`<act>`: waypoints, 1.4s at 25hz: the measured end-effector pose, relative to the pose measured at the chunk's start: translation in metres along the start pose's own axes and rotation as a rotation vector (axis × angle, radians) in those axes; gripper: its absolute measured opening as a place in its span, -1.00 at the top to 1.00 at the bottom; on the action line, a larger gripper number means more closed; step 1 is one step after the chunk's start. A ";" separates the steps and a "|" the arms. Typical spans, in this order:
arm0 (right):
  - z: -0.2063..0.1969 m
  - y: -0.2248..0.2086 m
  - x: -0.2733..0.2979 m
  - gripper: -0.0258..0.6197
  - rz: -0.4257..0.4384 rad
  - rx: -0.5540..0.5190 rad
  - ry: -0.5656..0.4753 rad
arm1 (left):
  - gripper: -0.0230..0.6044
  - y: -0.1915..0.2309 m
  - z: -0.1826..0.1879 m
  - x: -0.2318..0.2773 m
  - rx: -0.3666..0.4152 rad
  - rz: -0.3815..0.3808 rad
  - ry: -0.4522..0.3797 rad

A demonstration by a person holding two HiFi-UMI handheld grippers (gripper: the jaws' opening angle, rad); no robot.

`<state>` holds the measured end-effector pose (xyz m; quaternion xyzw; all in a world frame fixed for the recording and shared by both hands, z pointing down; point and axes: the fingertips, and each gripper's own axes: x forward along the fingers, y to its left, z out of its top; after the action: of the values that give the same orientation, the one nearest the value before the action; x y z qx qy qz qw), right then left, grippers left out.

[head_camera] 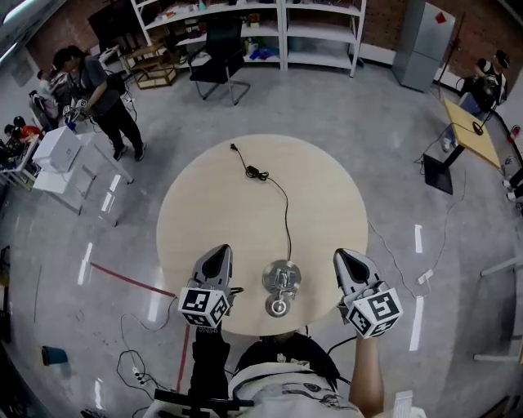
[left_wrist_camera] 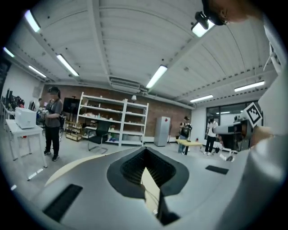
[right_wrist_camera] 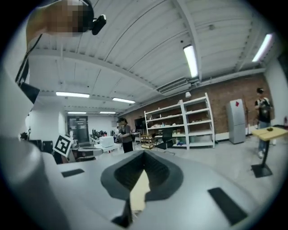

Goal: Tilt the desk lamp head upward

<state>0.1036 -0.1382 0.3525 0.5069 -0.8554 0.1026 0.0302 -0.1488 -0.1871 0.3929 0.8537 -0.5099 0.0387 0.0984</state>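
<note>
A round wooden table [head_camera: 212,196] is seen from above. The lamp [head_camera: 281,286], small and metallic, stands on the table close to the edge nearest the wearer, midway between the two grippers. Its black cable [head_camera: 286,212] snakes away across the tabletop towards the far side.

The left gripper [head_camera: 219,251] is held just left of the lamp and the right gripper [head_camera: 345,256] just right of it. Neither touches the lamp.

In the left gripper view, its fingers [left_wrist_camera: 94,188] are clenched together at the tip, with nothing between them. In the right gripper view, its fingers [right_wrist_camera: 202,179] are likewise clenched and empty. Both views look out level across the room, not at the lamp.

Beyond the table are white shelves [head_camera: 245,24] against a brick wall, with a black chair [head_camera: 219,57] before them. A person [head_camera: 102,94] stands at the far left beside a white bench.
</note>
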 end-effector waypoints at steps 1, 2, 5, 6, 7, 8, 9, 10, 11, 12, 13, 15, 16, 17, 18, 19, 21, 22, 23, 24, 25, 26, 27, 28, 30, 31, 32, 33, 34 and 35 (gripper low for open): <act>0.007 0.000 -0.003 0.91 -0.009 0.025 -0.012 | 0.92 -0.007 0.014 -0.001 -0.004 -0.005 -0.018; 0.014 0.001 -0.003 0.91 -0.011 0.034 -0.022 | 0.92 -0.012 0.026 0.001 -0.003 -0.011 -0.030; 0.033 0.007 0.003 0.91 -0.006 0.011 -0.045 | 0.92 -0.017 0.048 0.008 0.011 -0.017 -0.052; 0.038 0.007 0.005 0.91 -0.008 0.011 -0.051 | 0.92 -0.018 0.052 0.009 0.011 -0.014 -0.059; 0.042 0.006 0.006 0.91 -0.011 0.014 -0.056 | 0.92 -0.020 0.056 0.010 0.010 -0.010 -0.065; 0.046 0.005 0.007 0.91 -0.016 0.016 -0.059 | 0.92 -0.022 0.059 0.010 0.008 -0.005 -0.070; 0.049 0.004 0.009 0.91 -0.020 0.015 -0.060 | 0.92 -0.024 0.063 0.010 0.003 0.000 -0.076; 0.051 0.004 0.011 0.91 -0.025 0.011 -0.060 | 0.92 -0.026 0.067 0.010 -0.004 0.006 -0.081; 0.054 0.005 0.013 0.91 -0.033 0.006 -0.060 | 0.92 -0.026 0.071 0.009 -0.010 0.011 -0.085; 0.055 0.007 0.015 0.91 -0.043 0.003 -0.060 | 0.92 -0.026 0.074 0.008 -0.016 0.015 -0.089; 0.057 0.009 0.017 0.91 -0.052 0.000 -0.061 | 0.92 -0.026 0.077 0.006 -0.020 0.019 -0.092; 0.062 0.012 0.022 0.91 -0.052 -0.008 -0.069 | 0.92 -0.027 0.083 0.007 -0.021 0.024 -0.102; 0.066 0.012 0.024 0.91 -0.046 -0.013 -0.076 | 0.92 -0.028 0.086 0.009 -0.018 0.025 -0.106; 0.069 0.013 0.027 0.91 -0.040 -0.019 -0.084 | 0.92 -0.029 0.088 0.011 -0.014 0.026 -0.109; 0.072 0.014 0.029 0.91 -0.035 -0.023 -0.090 | 0.92 -0.029 0.089 0.013 -0.011 0.025 -0.109; 0.074 0.016 0.031 0.91 -0.033 -0.025 -0.093 | 0.92 -0.028 0.089 0.014 -0.008 0.025 -0.107; 0.077 0.019 0.035 0.91 -0.031 -0.026 -0.096 | 0.92 -0.025 0.090 0.015 -0.003 0.024 -0.103; 0.078 0.019 0.037 0.91 -0.032 -0.025 -0.097 | 0.92 -0.024 0.090 0.015 -0.002 0.024 -0.103; 0.078 0.019 0.038 0.91 -0.033 -0.025 -0.097 | 0.92 -0.024 0.090 0.015 0.000 0.023 -0.103; 0.078 0.018 0.038 0.91 -0.035 -0.025 -0.096 | 0.92 -0.025 0.090 0.016 0.003 0.022 -0.103; 0.077 0.017 0.038 0.91 -0.039 -0.026 -0.096 | 0.92 -0.026 0.090 0.017 0.007 0.020 -0.103; 0.076 0.015 0.038 0.91 -0.046 -0.032 -0.094 | 0.92 -0.027 0.090 0.019 0.011 0.018 -0.103; 0.076 0.013 0.038 0.91 -0.054 -0.040 -0.092 | 0.92 -0.028 0.090 0.020 0.015 0.017 -0.103; 0.077 0.013 0.038 0.91 -0.059 -0.050 -0.091 | 0.92 -0.029 0.091 0.021 0.018 0.016 -0.102; 0.079 0.012 0.038 0.91 -0.062 -0.060 -0.093 | 0.92 -0.030 0.092 0.022 0.022 0.016 -0.102; 0.080 0.012 0.038 0.91 -0.061 -0.061 -0.095 | 0.92 -0.030 0.093 0.023 0.023 0.016 -0.102; 0.081 0.012 0.038 0.91 -0.061 -0.061 -0.096 | 0.92 -0.030 0.093 0.023 0.025 0.016 -0.101; 0.080 0.012 0.039 0.91 -0.060 -0.060 -0.097 | 0.92 -0.030 0.093 0.024 0.026 0.016 -0.100; 0.080 0.013 0.040 0.91 -0.061 -0.057 -0.097 | 0.92 -0.030 0.092 0.024 0.028 0.015 -0.100; 0.078 0.013 0.041 0.91 -0.061 -0.055 -0.097 | 0.92 -0.029 0.092 0.024 0.029 0.013 -0.099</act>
<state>0.0766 -0.1833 0.2802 0.5361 -0.8424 0.0537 0.0058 -0.1148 -0.2132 0.3035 0.8525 -0.5192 0.0047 0.0603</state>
